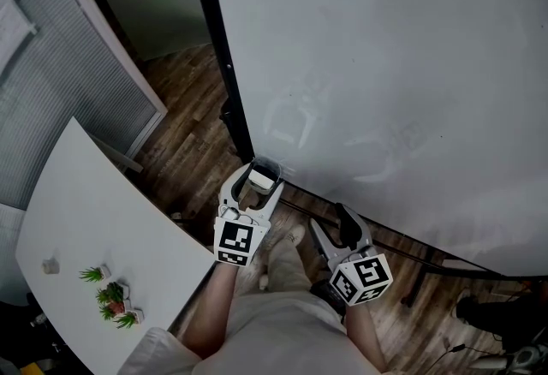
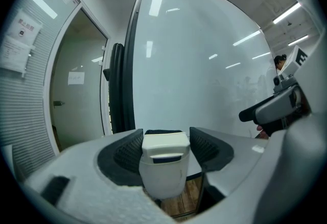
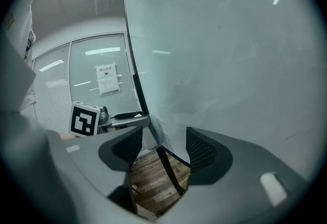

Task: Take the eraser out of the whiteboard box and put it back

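A white eraser (image 1: 262,180) with a dark blue stripe (image 2: 164,152) sits at the lower left corner of the whiteboard (image 1: 385,65), inside the clear whiteboard box (image 1: 269,164). My left gripper (image 1: 260,181) reaches level toward it, and in the left gripper view both ribbed pads (image 2: 129,152) touch the eraser's sides. The paler body under the stripe (image 2: 162,179) looks like the box. My right gripper (image 1: 330,219) hangs just right of the left one, pointing at the board's bottom edge, its jaws apart with only floor between them (image 3: 163,149).
The board's black frame post (image 1: 224,65) rises just left of the box, and its stand bars (image 1: 402,249) run low to the right. A white table (image 1: 94,228) with small plants (image 1: 111,300) stands at the left, with a blinds-covered glass wall (image 1: 51,65) behind it. The floor is wood (image 1: 188,133).
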Motion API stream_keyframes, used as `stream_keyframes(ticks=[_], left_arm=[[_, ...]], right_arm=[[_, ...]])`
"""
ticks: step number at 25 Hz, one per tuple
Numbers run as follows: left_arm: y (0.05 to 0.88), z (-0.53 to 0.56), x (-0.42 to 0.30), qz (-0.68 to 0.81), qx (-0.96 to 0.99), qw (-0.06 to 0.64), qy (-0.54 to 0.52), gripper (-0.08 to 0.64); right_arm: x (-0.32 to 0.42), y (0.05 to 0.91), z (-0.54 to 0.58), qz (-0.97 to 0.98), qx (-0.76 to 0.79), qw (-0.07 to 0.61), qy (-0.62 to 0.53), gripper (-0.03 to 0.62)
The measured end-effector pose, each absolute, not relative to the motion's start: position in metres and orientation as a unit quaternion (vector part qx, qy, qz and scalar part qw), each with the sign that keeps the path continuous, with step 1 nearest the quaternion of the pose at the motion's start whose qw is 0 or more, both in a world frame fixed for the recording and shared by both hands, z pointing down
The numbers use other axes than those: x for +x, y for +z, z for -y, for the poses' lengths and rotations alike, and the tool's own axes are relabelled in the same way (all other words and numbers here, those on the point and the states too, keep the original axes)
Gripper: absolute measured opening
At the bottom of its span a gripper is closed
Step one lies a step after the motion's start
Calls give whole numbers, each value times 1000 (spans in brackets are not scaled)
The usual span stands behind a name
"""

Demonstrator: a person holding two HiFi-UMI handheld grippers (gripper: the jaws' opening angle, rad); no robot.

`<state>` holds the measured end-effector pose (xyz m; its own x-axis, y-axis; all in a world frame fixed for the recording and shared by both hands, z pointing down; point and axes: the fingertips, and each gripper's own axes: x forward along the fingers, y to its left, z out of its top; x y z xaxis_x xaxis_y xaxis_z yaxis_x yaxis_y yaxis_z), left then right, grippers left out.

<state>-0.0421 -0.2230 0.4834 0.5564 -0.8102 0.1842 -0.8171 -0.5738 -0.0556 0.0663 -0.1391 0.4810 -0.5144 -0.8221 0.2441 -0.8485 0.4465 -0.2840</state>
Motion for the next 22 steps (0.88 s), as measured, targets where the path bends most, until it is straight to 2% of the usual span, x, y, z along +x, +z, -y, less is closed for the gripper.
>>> stream_keyframes(ticks=[11,22], left_arm=[[481,224,-46,463,882,43,75,253],[482,221,-47,466,881,28,75,253]], right_arm=[[66,483,138,850,488,31,196,264],[61,479,135,854,483,27,192,261]])
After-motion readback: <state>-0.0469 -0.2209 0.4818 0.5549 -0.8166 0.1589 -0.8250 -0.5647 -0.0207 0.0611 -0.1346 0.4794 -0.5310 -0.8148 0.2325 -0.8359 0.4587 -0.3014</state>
